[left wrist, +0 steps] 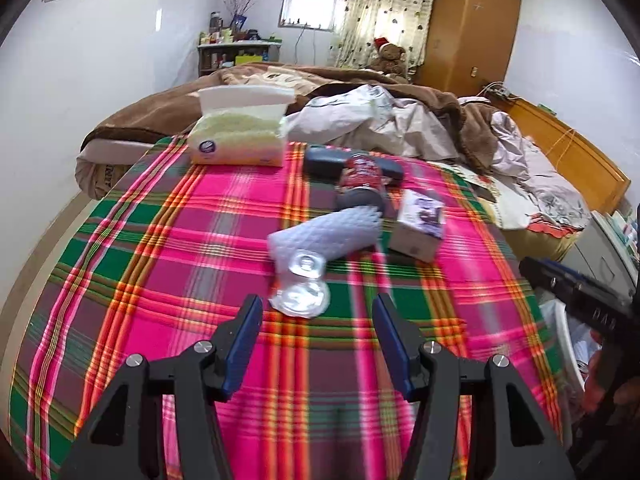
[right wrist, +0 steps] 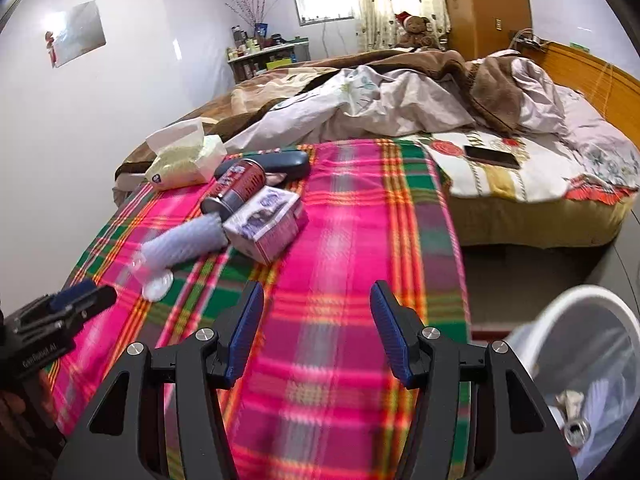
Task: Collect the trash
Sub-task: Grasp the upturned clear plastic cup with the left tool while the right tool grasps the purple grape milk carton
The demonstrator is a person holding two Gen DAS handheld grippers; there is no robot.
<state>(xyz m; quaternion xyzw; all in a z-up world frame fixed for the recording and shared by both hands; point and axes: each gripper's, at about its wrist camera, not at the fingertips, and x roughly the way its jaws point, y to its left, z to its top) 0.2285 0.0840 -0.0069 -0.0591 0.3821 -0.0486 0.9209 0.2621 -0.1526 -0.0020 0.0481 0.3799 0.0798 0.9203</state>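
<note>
The foam sleeve (left wrist: 324, 236) lies on the plaid cloth (left wrist: 160, 280), beside the small carton (left wrist: 418, 226), long axis slanting away. Left gripper (left wrist: 318, 338) (jaws apart, empty) is nearer; right gripper (right wrist: 316, 328) likewise apart.

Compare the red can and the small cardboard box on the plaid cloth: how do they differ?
The red can is a cylinder lying on its side; the small cardboard box is squared and rests on a flat face. The can is dark red with a grey end; the box is pale with purple print. In the right wrist view the can lies farther back, nearer the tissue pack. Both rest untouched on the plaid cloth.
</note>
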